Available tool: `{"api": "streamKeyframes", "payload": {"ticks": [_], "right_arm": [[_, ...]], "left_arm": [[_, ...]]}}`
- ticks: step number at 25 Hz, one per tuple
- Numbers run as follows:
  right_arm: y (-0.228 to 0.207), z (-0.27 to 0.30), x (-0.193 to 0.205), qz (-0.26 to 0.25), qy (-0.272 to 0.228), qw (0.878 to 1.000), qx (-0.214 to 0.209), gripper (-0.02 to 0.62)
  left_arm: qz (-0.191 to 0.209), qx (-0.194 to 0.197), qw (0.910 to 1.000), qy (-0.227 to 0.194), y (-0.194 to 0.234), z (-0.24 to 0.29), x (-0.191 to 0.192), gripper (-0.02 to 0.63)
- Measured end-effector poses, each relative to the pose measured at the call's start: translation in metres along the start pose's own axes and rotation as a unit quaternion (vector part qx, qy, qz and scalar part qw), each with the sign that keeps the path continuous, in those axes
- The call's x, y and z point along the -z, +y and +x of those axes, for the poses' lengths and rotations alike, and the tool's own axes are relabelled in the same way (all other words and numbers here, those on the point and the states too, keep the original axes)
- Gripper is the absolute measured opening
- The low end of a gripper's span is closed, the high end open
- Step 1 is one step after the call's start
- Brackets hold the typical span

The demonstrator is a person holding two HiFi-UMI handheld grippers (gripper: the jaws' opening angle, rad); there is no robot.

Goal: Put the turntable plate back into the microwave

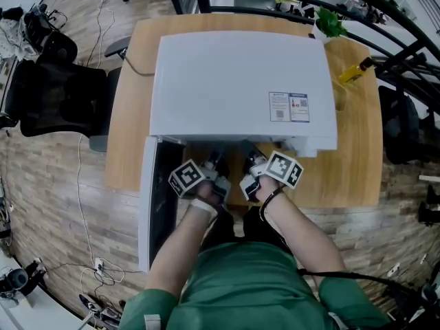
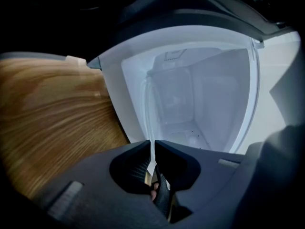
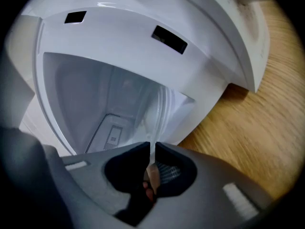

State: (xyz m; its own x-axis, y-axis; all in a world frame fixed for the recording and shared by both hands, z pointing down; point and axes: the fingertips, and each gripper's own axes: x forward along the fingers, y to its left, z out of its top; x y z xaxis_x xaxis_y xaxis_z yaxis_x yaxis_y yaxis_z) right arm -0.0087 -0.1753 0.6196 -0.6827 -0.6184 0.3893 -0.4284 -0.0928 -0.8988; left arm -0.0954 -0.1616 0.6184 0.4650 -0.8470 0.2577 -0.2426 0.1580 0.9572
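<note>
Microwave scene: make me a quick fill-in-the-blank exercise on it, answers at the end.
1. The white microwave stands on a ____ table.
2. The microwave's door is swung ____.
3. The number of grippers, left gripper and right gripper, clamped on the rim of the glass turntable plate is ____.
Missing words: wooden; open; two.

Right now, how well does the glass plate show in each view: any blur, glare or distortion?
Left gripper view: dark corners; the turntable plate is just a thin translucent edge against the pale cavity. Right gripper view: brighter, same faint edge, table wood blurred. Head view: sharp, fisheye-bent; the microwave top hides it.
</note>
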Motion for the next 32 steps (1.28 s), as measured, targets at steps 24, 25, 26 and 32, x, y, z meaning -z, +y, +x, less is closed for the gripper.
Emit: {"api": "streamKeyframes", "payload": {"ticks": [24,25,26,32], "right_arm": [[0.012,0.014,-0.004,-0.036,0.004,0.999,0.0,0.046],[0.012,0.014,-0.003,-0.037,0.003,0.999,-0.001,0.048],[0.013,0.013,-0.003,-0.036,0.003,0.999,-0.003,0.053],[0.012,0.006,0.0,-0.034,0.001,0.999,-0.01,0.087]], "left_arm": [[0.016,-0.002,0.9998,-0.011,-0.006,0.005,-0.007,0.038],[0.019,0.0,0.9998,-0.007,-0.008,0.005,-0.006,0.038],[0.021,0.0,0.9998,-0.005,-0.008,0.005,-0.004,0.038],[0.028,-0.002,0.9996,0.002,-0.005,-0.001,0.003,0.038]]}}
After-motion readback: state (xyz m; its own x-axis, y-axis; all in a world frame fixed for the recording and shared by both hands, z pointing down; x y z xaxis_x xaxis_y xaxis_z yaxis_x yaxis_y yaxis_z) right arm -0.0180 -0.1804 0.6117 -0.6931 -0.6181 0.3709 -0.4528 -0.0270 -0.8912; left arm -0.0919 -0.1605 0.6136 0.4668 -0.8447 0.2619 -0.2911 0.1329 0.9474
